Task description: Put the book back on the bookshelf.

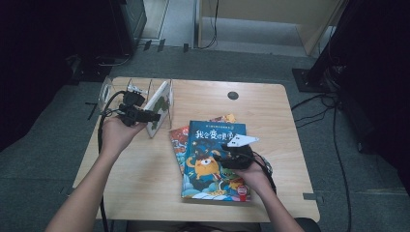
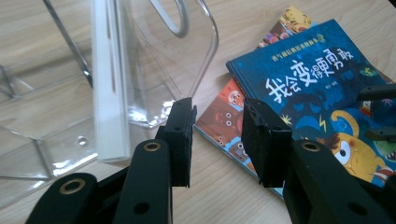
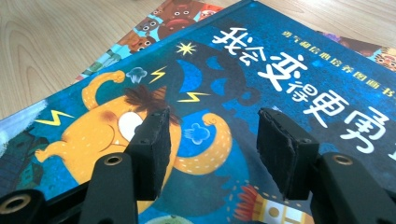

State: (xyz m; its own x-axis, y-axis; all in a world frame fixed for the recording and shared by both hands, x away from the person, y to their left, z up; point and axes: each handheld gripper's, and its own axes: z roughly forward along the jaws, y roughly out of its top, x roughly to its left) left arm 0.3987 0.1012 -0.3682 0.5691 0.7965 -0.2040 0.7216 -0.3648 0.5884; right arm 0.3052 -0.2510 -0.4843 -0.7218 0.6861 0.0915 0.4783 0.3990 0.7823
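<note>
On the light wooden table [image 1: 145,174], seen from the high view, a blue hardcover picture book [image 1: 215,159] is laid flat atop other books, long axis running from the near edge toward the far edge; bare tabletop remains at its left. The right gripper [image 1: 227,154] is held over it. Through the left gripper view, the left gripper [image 2: 217,140] is seen open and empty beside a clear acrylic book stand [image 2: 154,60]. Through the right gripper view, open jaws are seen above the cover, gripping nothing.
</note>
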